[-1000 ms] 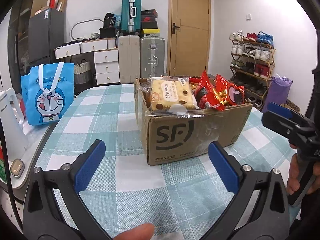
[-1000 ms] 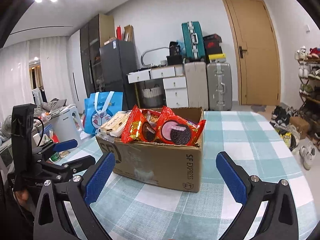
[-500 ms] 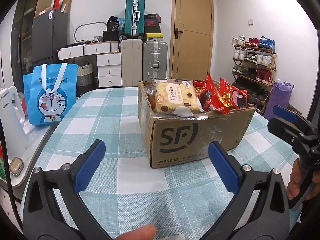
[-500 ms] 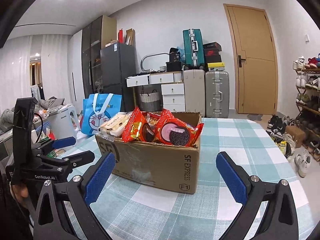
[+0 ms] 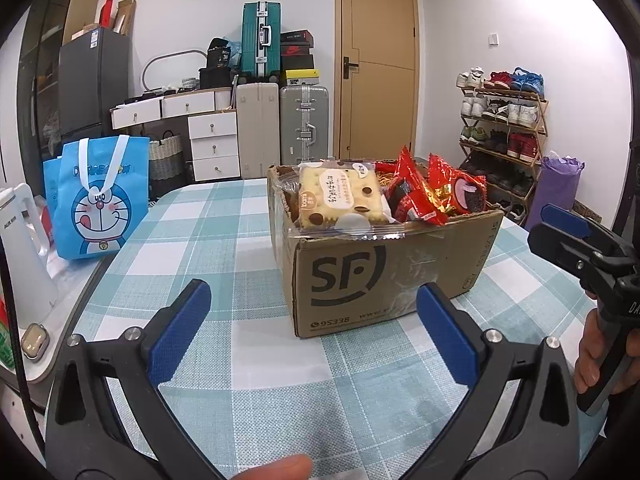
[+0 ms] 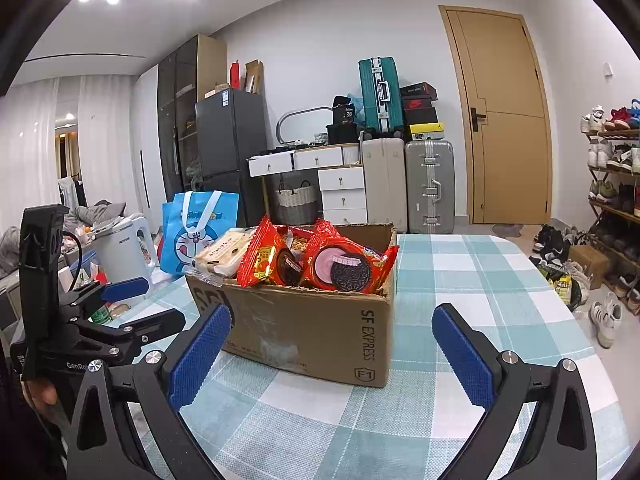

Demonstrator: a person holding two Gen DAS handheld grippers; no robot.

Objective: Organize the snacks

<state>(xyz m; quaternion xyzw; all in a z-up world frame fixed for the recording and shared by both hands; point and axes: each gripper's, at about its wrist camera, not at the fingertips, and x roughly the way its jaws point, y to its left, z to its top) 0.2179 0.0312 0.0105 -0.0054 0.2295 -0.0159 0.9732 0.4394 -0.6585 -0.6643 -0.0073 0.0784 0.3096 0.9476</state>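
One squarish cardboard box (image 5: 384, 272), crinkly packets (image 5: 416, 200)

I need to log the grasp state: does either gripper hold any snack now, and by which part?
Nothing is held. The left gripper and the right gripper are both open, short of the cardboard box of snacks.

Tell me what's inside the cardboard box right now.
The cardboard box holds a pale cracker pack and red cookie packets, piled above the rim. Whatever lies beneath them is hidden by the walls.
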